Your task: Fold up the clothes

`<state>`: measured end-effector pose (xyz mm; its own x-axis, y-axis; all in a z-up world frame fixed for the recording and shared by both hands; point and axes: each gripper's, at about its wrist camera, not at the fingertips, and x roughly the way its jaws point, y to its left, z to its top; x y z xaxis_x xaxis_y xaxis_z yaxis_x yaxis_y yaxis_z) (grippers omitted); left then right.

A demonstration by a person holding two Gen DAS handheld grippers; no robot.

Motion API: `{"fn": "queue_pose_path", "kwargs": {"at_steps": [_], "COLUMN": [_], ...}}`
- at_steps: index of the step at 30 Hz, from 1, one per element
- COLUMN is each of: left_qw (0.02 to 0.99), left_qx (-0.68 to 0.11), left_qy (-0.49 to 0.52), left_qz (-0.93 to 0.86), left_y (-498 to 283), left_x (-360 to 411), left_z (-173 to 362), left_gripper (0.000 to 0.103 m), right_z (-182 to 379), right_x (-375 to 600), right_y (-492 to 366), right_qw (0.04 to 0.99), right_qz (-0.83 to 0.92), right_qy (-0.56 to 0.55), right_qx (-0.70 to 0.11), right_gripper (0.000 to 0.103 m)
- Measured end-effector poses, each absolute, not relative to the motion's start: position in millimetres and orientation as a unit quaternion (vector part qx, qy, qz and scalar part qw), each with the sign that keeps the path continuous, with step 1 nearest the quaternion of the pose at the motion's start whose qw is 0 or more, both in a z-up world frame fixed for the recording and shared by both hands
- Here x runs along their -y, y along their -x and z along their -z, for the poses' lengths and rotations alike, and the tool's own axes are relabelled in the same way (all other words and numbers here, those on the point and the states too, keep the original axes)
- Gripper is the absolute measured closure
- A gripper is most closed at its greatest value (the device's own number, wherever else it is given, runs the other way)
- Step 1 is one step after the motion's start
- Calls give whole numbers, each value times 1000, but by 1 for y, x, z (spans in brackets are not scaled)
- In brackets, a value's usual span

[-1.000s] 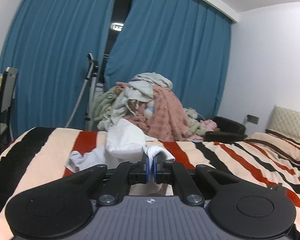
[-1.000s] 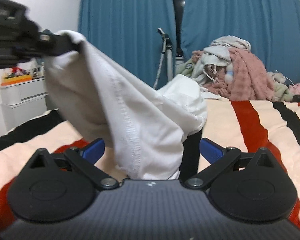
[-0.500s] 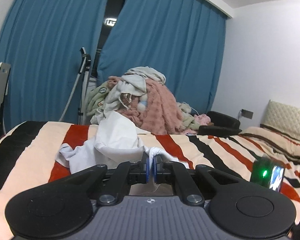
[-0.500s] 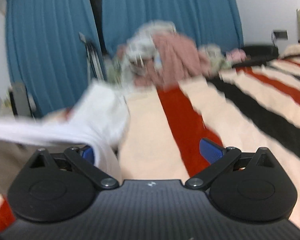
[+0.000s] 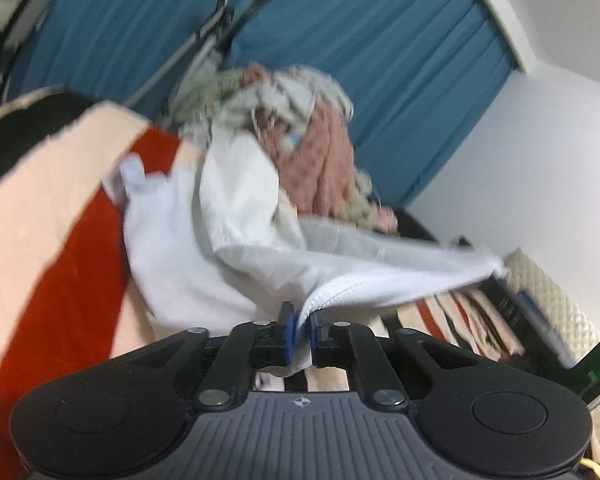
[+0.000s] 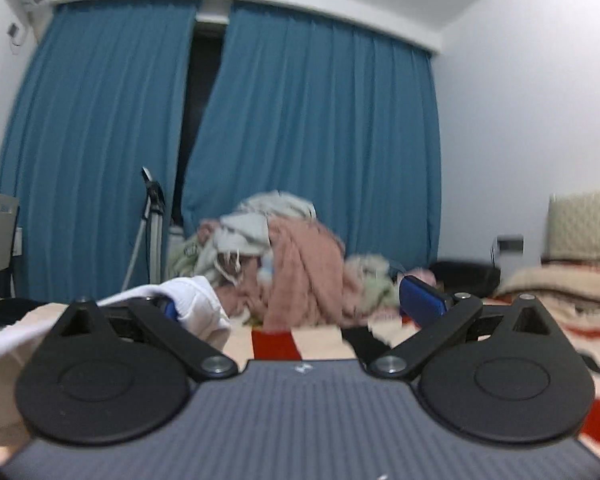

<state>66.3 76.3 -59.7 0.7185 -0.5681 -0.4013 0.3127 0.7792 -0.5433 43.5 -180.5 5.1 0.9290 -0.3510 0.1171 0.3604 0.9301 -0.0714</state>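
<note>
Left gripper (image 5: 301, 334) has rolled hard since a second ago: its view was level, now the room sits tilted, and the white garment (image 5: 204, 240) that lay bunched just ahead is pulled into a taut band running from the pinch out to its right. Jaws nearly closed, clamping a stitched hem. Right gripper (image 6: 300, 304) has swung off the garment; a second ago cloth draped between its fingers, now the jaws stand wide with nothing between them, and white fabric only lies over its left finger (image 6: 171, 307), probably not gripped, view is blurry. Reads as a regrip: one corner held, the other still to be found. Garment bulk rests on the striped bedspread (image 5: 52, 240) ahead-left of the left gripper, laundry pile (image 6: 276, 256) well beyond.
</note>
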Motion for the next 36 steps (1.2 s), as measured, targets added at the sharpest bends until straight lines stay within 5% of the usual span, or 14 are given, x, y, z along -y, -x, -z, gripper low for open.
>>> {"fn": "queue_pose_path", "kwargs": {"at_steps": [3,5,7,9,17,27,36], "left_qw": [898,903,911,921,954,976,979], "left_qx": [-307,-307,-299,-286,-222,-152,-181], "left_qy": [189,161,129,90,-40,157,87], "left_qz": [253,255,252,247,199,22,-24], "left_y": [-70,-72,-71,-69,-62,-65,-63], "left_x": [-64,-53,-40,-24,38,-43,-41], "left_z": [69,72,73,76,93,58,44], "left_gripper": [87,68,29,17,16,13,7], "right_z": [-3,0,0,-1,-2,15,20], "right_x": [179,179,181,182,180,199,212], "right_y": [-45,-40,-39,-36,-33,-51,-57], "right_qw": [981,982,983,984,987,981,976], "right_qz": [177,172,167,164,153,194,205], "right_qy": [62,60,57,55,38,-15,-49], "right_qx": [51,50,49,48,41,-15,-51], "right_gripper": [0,0,0,0,0,0,0]}}
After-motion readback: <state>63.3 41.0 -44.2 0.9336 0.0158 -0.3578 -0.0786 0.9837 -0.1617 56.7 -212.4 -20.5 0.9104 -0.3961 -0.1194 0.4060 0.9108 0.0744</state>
